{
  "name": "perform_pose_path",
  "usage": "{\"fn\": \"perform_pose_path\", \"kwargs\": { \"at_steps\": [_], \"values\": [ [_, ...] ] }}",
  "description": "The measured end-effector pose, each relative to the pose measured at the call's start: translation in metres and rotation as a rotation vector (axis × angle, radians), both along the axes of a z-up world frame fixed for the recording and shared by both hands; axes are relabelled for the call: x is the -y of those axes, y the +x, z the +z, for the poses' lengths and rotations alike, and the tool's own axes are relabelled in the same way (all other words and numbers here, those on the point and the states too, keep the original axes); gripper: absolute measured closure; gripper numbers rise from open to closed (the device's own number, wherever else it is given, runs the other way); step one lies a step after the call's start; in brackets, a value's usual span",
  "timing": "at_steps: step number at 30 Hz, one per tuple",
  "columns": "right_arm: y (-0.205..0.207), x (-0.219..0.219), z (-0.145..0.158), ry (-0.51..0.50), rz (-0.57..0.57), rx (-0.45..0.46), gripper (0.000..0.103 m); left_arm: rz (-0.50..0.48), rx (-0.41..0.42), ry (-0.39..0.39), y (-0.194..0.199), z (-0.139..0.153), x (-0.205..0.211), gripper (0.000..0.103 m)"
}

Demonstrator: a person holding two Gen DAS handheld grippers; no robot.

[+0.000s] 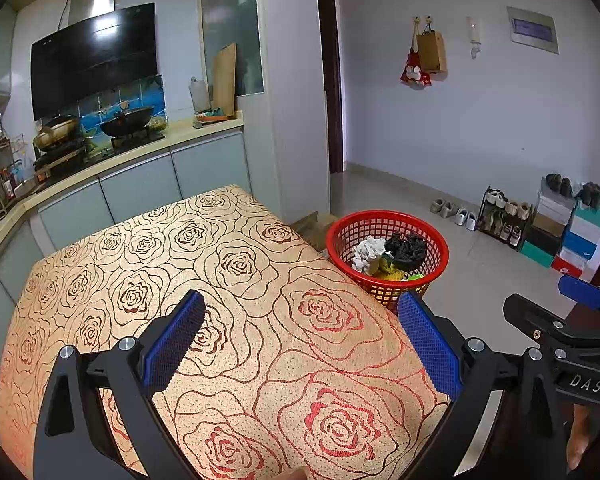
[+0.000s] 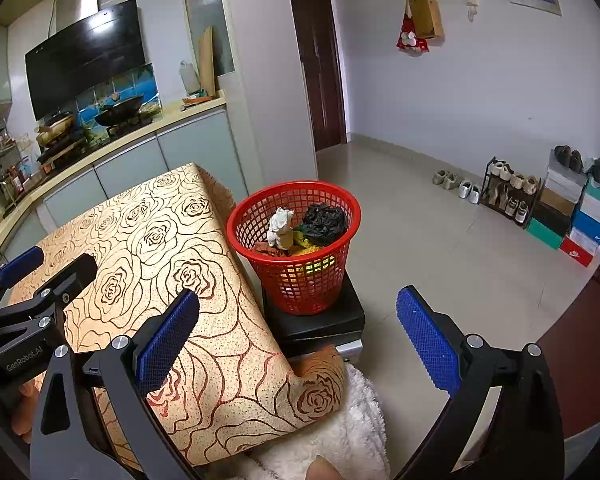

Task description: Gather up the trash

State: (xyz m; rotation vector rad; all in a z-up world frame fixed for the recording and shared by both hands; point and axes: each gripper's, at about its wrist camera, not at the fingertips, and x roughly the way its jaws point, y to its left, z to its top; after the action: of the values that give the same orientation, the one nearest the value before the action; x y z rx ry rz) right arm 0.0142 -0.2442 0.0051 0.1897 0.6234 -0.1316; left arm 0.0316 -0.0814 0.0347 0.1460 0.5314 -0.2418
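Both jaws gape wide and hold nothing, blue ribbed pads over my rose-patterned bench point(image 1: 240, 264). Ahead, past the bench edge, a red mesh basket point(image 2: 260, 204) holds crumpled trash point(image 2: 324, 220).

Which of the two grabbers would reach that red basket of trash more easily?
Probably the right gripper. It hangs open past the table's edge, with the red basket just ahead on a black box. The left gripper, also open, hovers over the tablecloth, basket beyond the far edge.
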Motion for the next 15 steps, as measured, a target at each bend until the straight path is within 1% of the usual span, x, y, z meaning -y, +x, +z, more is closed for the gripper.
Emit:
{"fn": "perform_pose_path", "kwargs": {
  "at_steps": [15],
  "values": [
    [-0.0001,0.0010,-0.0001,0.000,0.000,-0.001,0.007,-0.014,-0.003,-0.003,-0.0019,-0.0008,0.0000,0.009]
  ]
}}
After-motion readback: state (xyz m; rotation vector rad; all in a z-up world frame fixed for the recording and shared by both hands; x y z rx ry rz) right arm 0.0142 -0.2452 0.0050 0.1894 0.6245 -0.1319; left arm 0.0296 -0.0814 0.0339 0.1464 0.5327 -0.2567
